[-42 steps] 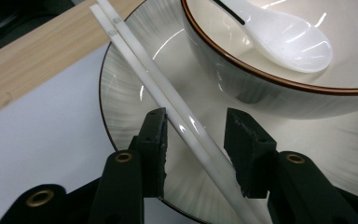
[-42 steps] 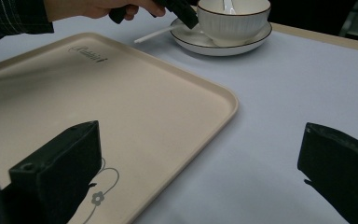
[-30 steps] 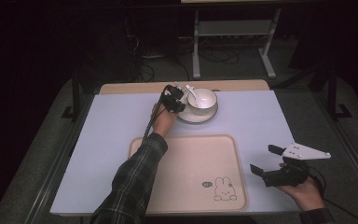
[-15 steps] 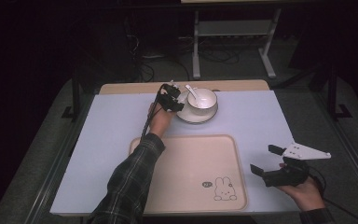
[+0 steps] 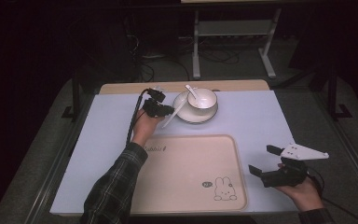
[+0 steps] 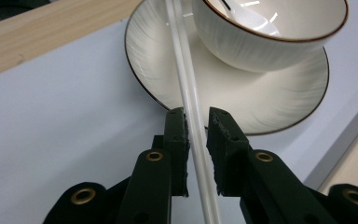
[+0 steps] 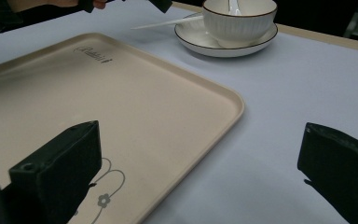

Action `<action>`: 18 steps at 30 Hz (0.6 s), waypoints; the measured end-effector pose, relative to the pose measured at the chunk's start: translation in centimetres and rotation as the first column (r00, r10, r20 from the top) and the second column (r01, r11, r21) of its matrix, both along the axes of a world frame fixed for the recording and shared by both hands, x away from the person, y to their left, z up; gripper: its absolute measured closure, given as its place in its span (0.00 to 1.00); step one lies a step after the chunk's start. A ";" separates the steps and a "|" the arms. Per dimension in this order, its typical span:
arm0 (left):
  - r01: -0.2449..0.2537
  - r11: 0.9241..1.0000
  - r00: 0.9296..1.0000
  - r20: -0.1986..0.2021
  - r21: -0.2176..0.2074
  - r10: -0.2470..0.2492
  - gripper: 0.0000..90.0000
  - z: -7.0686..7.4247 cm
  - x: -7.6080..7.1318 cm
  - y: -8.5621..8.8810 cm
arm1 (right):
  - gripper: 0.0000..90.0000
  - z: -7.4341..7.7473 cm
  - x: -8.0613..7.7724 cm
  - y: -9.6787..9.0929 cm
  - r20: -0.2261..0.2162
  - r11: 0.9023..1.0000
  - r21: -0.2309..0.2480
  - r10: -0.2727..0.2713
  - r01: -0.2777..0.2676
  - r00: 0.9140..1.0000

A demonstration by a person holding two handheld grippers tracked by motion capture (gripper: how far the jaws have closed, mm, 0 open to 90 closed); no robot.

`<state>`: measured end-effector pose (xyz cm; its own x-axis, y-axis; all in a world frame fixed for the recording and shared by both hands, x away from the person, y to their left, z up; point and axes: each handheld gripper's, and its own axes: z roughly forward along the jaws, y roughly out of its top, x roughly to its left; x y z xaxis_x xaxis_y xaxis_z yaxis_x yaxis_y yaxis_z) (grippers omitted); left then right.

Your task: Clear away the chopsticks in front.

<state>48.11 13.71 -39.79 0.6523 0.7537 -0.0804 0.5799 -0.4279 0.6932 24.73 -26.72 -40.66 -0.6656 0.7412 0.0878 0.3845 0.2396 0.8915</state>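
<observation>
White chopsticks (image 6: pixel 191 100), a pair of them lying side by side, are caught between the pads of the left gripper (image 6: pixel 196 122), whose jaws are closed in on them near the plate's rim. Their far ends are laid across the plate (image 6: pixel 279 98) and up past the bowl (image 6: pixel 261 32). From the high view the same left gripper (image 5: pixel 161 110) is seen at the far left of the table, just left of the plate (image 5: pixel 189 115), with the chopsticks (image 5: pixel 173 115) slanting from it onto the rim. The bowl (image 5: pixel 203 98) is sat on the plate, and a white spoon (image 5: pixel 191 92) is leaned inside it, handle sticking out toward the far left.

Nearer the person, a beige tray (image 5: pixel 186 172) is laid flat on the pale lavender tabletop (image 5: pixel 256 121), with a little rabbit drawing (image 5: pixel 223 189) printed in its near right corner.

The right gripper (image 5: pixel 266 161) is held off to the right of the tray, near the table's front edge, jaws spread wide with nothing between them. In the right gripper view the tray (image 7: pixel 121 102) edge is seen running between the two black jaws, and the plate (image 7: pixel 223 44) and bowl (image 7: pixel 240 16) are well off at the far side.
</observation>
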 end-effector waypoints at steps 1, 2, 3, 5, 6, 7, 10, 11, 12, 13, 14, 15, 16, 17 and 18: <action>0.011 1.000 1.000 -0.001 0.008 -0.011 0.87 -0.2 -0.2 -0.1 | 0.00 0.0 0.0 0.0 -0.001 1.000 0.000 0.000 0.000 1.000; 0.011 1.000 1.000 -0.001 0.008 -0.011 0.88 -0.2 -0.2 -0.1 | 0.00 0.0 0.0 0.0 -0.001 1.000 0.000 0.000 0.000 1.000; 0.014 1.000 1.000 -0.003 0.014 -0.014 0.88 -0.3 -0.2 -0.2 | 0.00 0.0 0.0 0.0 -0.001 1.000 0.000 -0.001 0.001 1.000; 0.004 1.000 1.000 -0.008 0.015 -0.004 0.91 -0.5 -0.1 -0.1 | 0.00 0.0 0.0 0.0 -0.001 1.000 0.001 -0.002 0.002 1.000; 0.004 1.000 1.000 -0.008 0.015 -0.004 0.91 -0.5 -0.1 -0.1 | 0.00 0.0 0.0 0.0 -0.001 1.000 0.001 -0.002 0.002 1.000; 0.003 1.000 1.000 -0.017 0.015 -0.003 0.91 -0.7 -0.1 0.0 | 0.00 0.0 0.0 -0.1 0.000 1.000 0.000 -0.002 0.002 1.000; 0.006 1.000 1.000 -0.026 0.016 -0.006 0.92 -0.9 -0.1 -0.1 | 0.00 0.0 0.0 -0.1 0.000 1.000 0.001 -0.002 0.002 1.000; 0.005 1.000 1.000 -0.028 0.019 -0.005 0.92 -1.0 0.0 -0.1 | 0.00 0.0 0.0 -0.1 -0.001 1.000 0.001 -0.002 0.002 1.000; 0.005 1.000 1.000 -0.028 0.019 -0.005 0.92 -1.0 0.0 -0.1 | 0.00 0.0 0.0 -0.1 0.000 1.000 0.001 -0.002 0.002 1.000; 0.003 1.000 1.000 -0.030 0.019 -0.003 0.92 -1.1 0.0 -0.1 | 0.00 0.0 0.0 -0.1 0.000 1.000 0.001 -0.002 0.002 1.000; 0.004 1.000 0.999 -0.035 0.018 -0.003 0.92 -1.1 0.0 -0.1 | 0.00 0.0 0.0 -0.1 0.000 1.000 0.000 -0.002 0.002 1.000; 0.002 1.000 0.999 -0.041 0.021 -0.001 0.93 -1.3 0.1 -0.1 | 0.00 0.0 0.0 -0.1 0.001 1.000 0.000 -0.001 0.001 1.000; 0.002 1.000 0.999 -0.041 0.021 -0.001 0.93 -1.3 0.1 -0.1 | 0.00 0.0 0.0 -0.1 0.001 1.000 0.000 -0.001 0.001 1.000; 0.001 1.000 0.999 -0.046 0.025 0.000 0.93 -1.5 0.1 -0.2 | 0.00 0.0 0.0 -0.1 0.002 1.000 0.000 -0.001 0.001 1.000; 0.001 1.000 0.999 -0.046 0.025 0.000 0.93 -1.5 0.1 -0.2 | 0.00 0.0 0.0 -0.1 0.002 1.000 0.000 -0.001 0.001 1.000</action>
<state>48.20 13.51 -41.32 0.6486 0.7556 -0.0912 0.6109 -0.4454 0.6546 24.74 -26.84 -40.68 -0.6651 0.7417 0.0869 0.3833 0.2392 0.8921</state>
